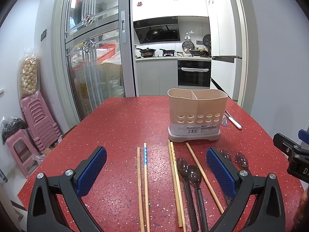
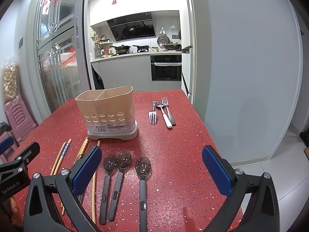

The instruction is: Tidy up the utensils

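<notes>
Both the left gripper (image 1: pixel 156 166) and right gripper (image 2: pixel 151 166) gape wide, empty; the thin, light chopsticks (image 1: pixel 145 183) look slippery, best pinched mid-shaft.

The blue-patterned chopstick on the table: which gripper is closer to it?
Left. The blue-patterned chopstick lies right between the open fingers of the left gripper. The right gripper, also open, hangs off to its right, over the dark spoons.

the counter (image 2: pixel 183 135) is glossy red with pale speckles. the utensil holder (image 2: pixel 108 112) looks like matt beige plastic, the chopsticks (image 1: pixel 143 183) bare wood, the forks (image 2: pixel 152 116) shiny metal. the spoons (image 2: pixel 143 166) have translucent smoky plastic bowls and matt dark handles.
</notes>
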Motion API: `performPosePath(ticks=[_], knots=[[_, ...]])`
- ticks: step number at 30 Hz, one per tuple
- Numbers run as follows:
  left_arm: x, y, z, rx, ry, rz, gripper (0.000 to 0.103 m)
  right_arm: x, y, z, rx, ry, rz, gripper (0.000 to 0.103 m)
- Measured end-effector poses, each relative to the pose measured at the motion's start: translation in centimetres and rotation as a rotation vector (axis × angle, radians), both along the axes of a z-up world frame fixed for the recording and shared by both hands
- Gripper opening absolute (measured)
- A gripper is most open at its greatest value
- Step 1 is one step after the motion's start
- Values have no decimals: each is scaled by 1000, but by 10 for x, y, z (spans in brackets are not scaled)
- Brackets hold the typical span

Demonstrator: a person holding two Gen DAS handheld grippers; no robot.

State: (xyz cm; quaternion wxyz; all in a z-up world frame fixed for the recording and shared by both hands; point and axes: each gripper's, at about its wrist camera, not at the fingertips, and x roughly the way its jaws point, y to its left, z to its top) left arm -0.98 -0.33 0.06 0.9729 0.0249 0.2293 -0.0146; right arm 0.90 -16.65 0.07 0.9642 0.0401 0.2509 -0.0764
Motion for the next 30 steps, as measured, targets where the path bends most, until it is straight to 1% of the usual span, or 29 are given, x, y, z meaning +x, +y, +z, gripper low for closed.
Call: performPosePath(ticks=[30], knots=[[2,-9,-1,6,7,-9,103,1,0,0,2,1,2,103]])
